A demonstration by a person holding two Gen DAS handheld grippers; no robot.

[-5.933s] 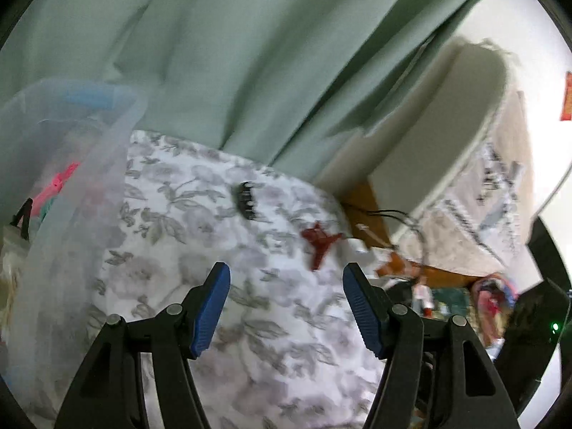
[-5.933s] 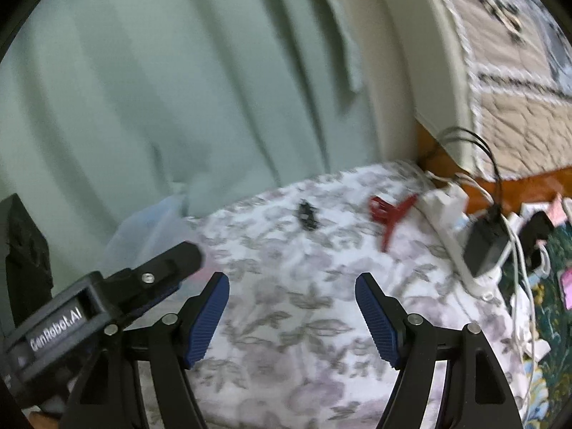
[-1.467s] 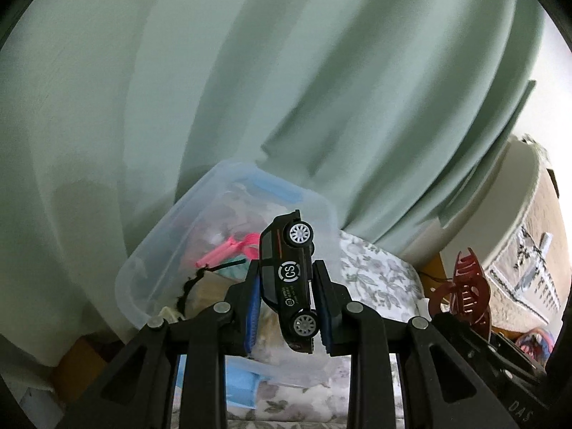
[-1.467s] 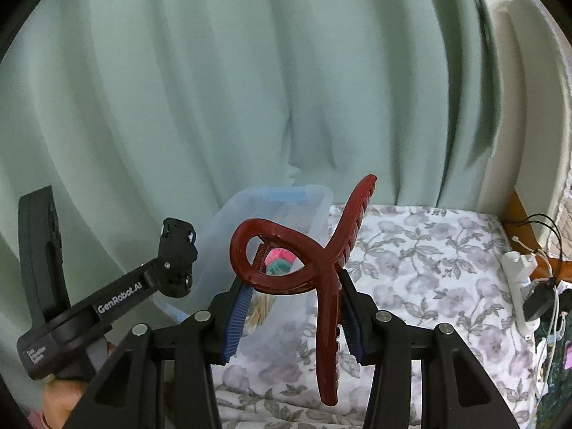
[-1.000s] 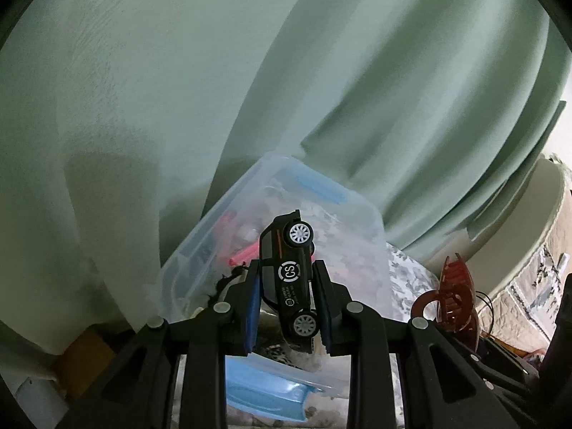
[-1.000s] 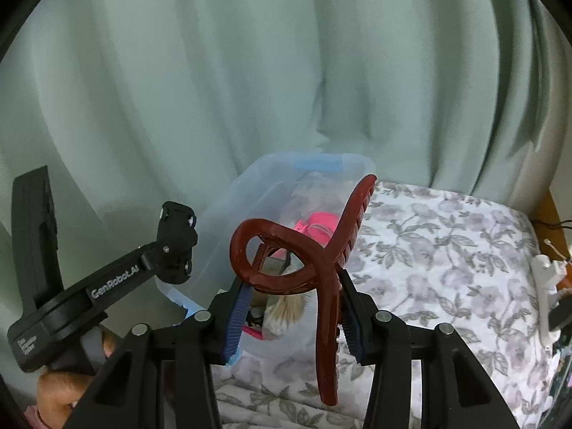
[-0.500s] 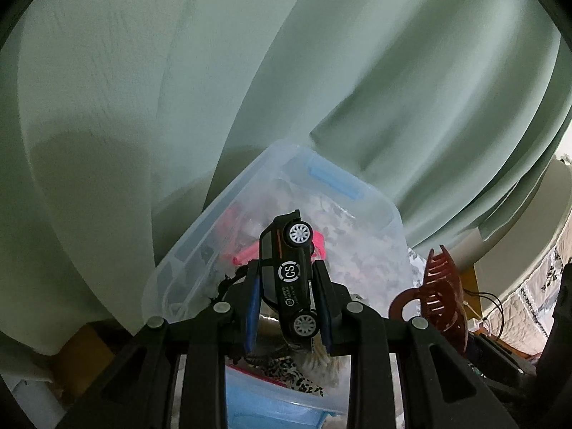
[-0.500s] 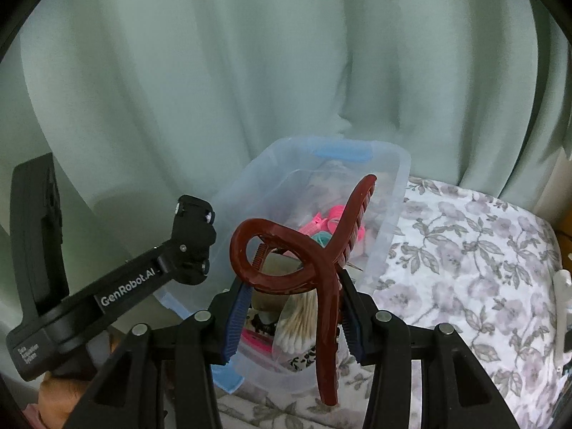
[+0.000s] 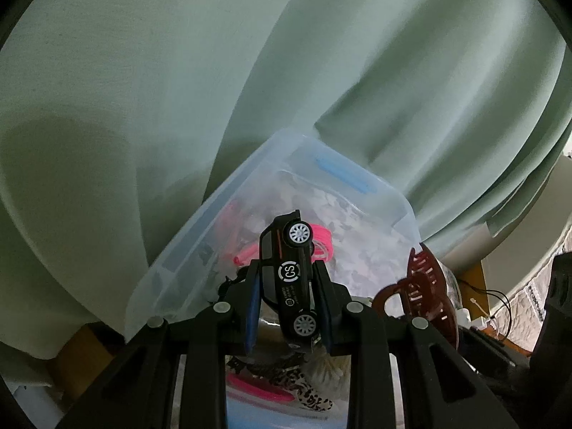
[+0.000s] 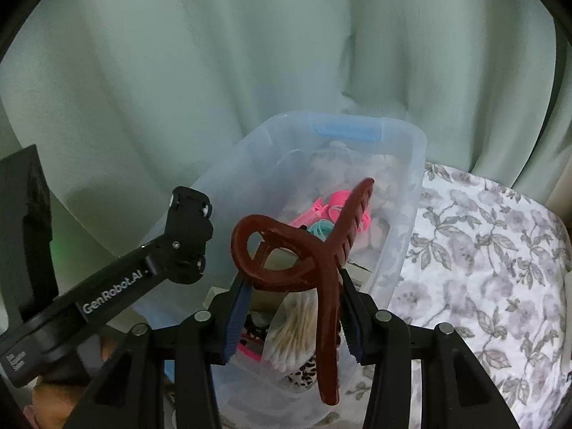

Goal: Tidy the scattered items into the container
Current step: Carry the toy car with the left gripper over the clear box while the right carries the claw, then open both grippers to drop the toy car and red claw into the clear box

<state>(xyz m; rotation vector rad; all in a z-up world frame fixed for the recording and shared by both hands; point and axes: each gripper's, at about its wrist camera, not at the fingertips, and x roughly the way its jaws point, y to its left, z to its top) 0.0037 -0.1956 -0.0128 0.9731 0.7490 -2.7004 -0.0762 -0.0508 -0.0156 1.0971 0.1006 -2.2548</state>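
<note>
Left gripper (image 9: 287, 298): jaws closed on a black toy car (image 9: 291, 282), nose up, long axis running up along the fingers, one side with both wheels turned to the camera. Right gripper (image 10: 291, 307): jaws closed on a dark red hair claw clip (image 10: 304, 250), loop end to the left, toothed arm slanting up to the right, one long prong hanging down past the fingertips.

Key relation: clear plastic storage box (image 10: 416, 164) directly ahead of and beneath both grippers, lid off, long axis running away from the cameras toward the blue latch on the far rim. Toy car seen over the box interior in the left wrist view; claw clip seen over the near half of the interior in the right wrist view. Left gripper body to the left of the clip, over the left wall of the box. Neither load inside yet; height above the contents not readable.

Contents visible: pink coiled hair ties (image 10: 336, 203), a teal tie, cotton swabs (image 10: 296, 329), a leopard-print item.

Release judged feasible from either gripper; long prong of the clip likely to snag on the near wall if lowered short.

Surface: floral bedspread (image 10: 475, 261) to the right of the box. Room: pale green curtain (image 10: 214, 53) behind.
</note>
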